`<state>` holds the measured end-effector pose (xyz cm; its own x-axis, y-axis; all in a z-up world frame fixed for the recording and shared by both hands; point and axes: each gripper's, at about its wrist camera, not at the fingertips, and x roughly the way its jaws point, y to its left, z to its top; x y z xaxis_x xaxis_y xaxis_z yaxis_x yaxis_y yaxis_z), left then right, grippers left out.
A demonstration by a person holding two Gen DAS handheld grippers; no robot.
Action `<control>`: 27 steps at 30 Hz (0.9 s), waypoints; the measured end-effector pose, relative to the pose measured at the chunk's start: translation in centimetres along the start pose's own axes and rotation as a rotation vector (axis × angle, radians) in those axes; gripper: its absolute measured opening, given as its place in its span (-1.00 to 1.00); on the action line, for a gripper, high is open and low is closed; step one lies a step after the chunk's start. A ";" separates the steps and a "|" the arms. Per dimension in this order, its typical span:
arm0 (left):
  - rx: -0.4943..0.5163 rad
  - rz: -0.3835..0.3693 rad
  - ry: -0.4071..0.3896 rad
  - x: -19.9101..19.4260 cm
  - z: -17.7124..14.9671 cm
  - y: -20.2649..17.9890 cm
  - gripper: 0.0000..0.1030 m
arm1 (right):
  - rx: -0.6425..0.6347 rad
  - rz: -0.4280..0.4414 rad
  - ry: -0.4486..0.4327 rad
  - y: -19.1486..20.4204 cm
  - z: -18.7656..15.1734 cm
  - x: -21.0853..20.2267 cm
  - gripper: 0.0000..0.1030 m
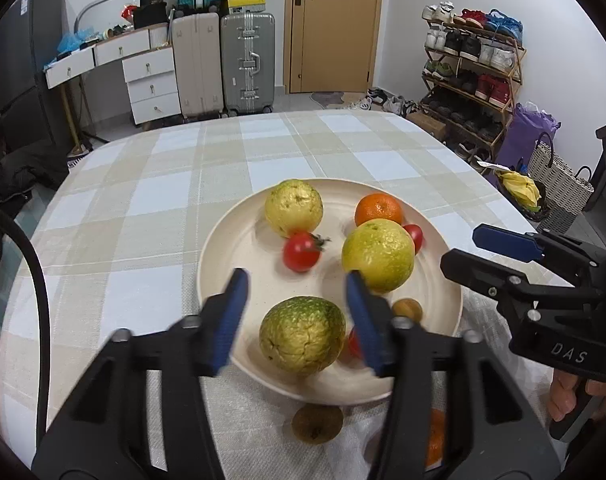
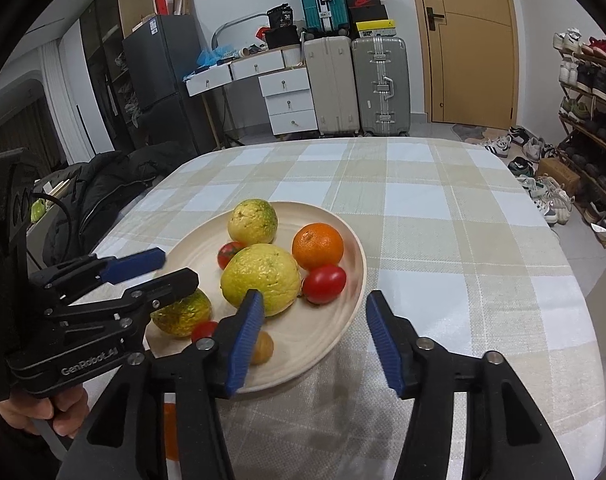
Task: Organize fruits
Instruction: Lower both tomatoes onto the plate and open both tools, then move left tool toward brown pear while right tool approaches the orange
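Nearest: kiwi (image 1: pixel 317 424) and an orange (image 1: pixel 435 438) lie on the tablecloth (image 1: pixel 143 208), off the plate (image 1: pixel 223 264). Left gripper (image 1: pixel 297 304) and right gripper (image 2: pixel 313 334) both stand apart, empty. Beyond: plate crowded with fruit. Risk: round fruit may roll off when nudged; the tomato (image 1: pixel 301 251) looks easily displaced.

Both tongs tilt downward side by side, jaws parted and gripping nothing — left tongs (image 1: pixel 295 292), right tongs (image 2: pixel 313 312) — each hand-held.
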<state>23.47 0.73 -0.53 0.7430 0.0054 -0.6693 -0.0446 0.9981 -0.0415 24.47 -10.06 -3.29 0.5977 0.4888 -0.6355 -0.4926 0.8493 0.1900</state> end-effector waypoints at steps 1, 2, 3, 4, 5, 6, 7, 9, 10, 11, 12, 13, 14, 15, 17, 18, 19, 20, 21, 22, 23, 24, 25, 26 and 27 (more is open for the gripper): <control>-0.001 0.002 -0.011 -0.4 -0.1 0.1 0.32 | -0.003 -0.001 -0.004 0.1 -0.1 -0.1 0.33; -0.003 0.004 -0.023 -0.9 -0.2 0.2 0.40 | -0.006 -0.002 -0.009 0.1 -0.2 -0.3 0.36; -0.006 0.003 -0.032 -1.4 -0.3 0.4 0.54 | -0.007 -0.005 -0.015 0.2 -0.3 -0.5 0.40; -0.010 0.001 -0.043 -2.0 -0.4 0.5 0.59 | -0.006 -0.007 -0.019 0.2 -0.3 -0.7 0.49; -0.017 -0.001 -0.052 -2.4 -0.6 0.6 0.60 | -0.005 -0.010 -0.023 0.2 -0.4 -0.9 0.54; -0.023 0.000 -0.057 -3.0 -0.7 0.8 0.61 | -0.004 -0.010 -0.026 0.2 -0.4 -1.0 0.68; -0.030 -0.001 -0.061 -3.4 -0.9 1.0 0.66 | -0.005 -0.008 -0.030 0.3 -0.5 -1.2 0.77; -0.035 -0.001 -0.075 -4.4 -1.2 1.2 0.72 | -0.007 -0.001 -0.037 0.6 -0.8 -1.7 0.83; -0.034 0.002 -0.083 -4.8 -1.3 1.4 0.80 | -0.010 0.002 -0.038 0.7 -0.9 -1.9 0.87; -0.034 0.006 -0.092 -5.4 -1.5 1.5 0.85 | -0.014 0.004 -0.036 0.8 -1.0 -2.1 0.89; -0.035 0.008 -0.102 -5.8 -1.8 1.6 0.95 | -0.018 0.007 -0.032 0.9 -1.1 -2.2 0.94; -0.036 0.006 -0.111 -6.4 -2.0 1.8 0.96 | -0.019 0.008 -0.031 1.0 -1.2 -2.4 0.98; -0.038 0.003 -0.116 -6.8 -2.2 1.9 0.97 | -0.021 0.011 -0.034 1.0 -1.3 -2.6 0.99; -0.039 0.005 -0.117 -7.2 -2.5 2.0 0.97 | -0.023 0.012 -0.039 1.1 -1.4 -2.9 0.99; -0.040 0.008 -0.115 -7.8 -2.9 2.3 0.97 | -0.024 0.014 -0.045 1.1 -1.6 -3.2 0.99; -0.040 0.010 -0.114 -8.0 -3.1 2.4 0.97 | -0.024 0.019 -0.046 1.2 -1.7 -3.3 0.99; -0.041 0.014 -0.111 -8.3 -3.4 2.5 0.97 | -0.024 0.021 -0.045 1.2 -1.7 -3.4 0.99; -0.042 0.015 -0.111 -8.5 -3.6 2.5 0.97 | -0.020 0.021 -0.042 1.2 -1.8 -3.5 0.99; -0.043 0.016 -0.110 -8.7 -3.9 2.6 0.97 | -0.019 0.022 -0.040 1.2 -2.0 -3.6 0.99; -0.042 0.016 -0.106 -8.9 -4.2 2.8 0.97 | -0.018 0.026 -0.036 1.2 -2.1 -3.7 0.99; -0.044 0.016 -0.105 -9.0 -4.5 2.9 0.97 | -0.018 0.029 -0.034 1.3 -2.2 -3.8 0.99; -0.046 0.016 -0.105 -9.2 -4.7 3.0 0.97 | -0.019 0.035 -0.034 1.4 -2.4 -4.0 0.99; -0.046 0.016 -0.104 -9.4 -5.0 3.0 0.97 | -0.020 0.041 -0.035 1.4 -2.6 -4.2 0.99; -0.047 0.016 -0.102 -9.6 -5.3 3.1 0.97 | -0.021 0.043 -0.036 1.5 -2.7 -4.2 0.99; -0.048 0.013 -0.098 -9.8 -5.7 3.1 0.97 | -0.023 0.044 -0.036 1.6 -2.8 -4.4 0.99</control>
<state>12.29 3.47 1.68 0.8039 0.0269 -0.5942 -0.0852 0.9939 -0.0703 19.25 -11.40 -2.33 0.5975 0.5324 -0.5996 -0.5325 0.8225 0.1997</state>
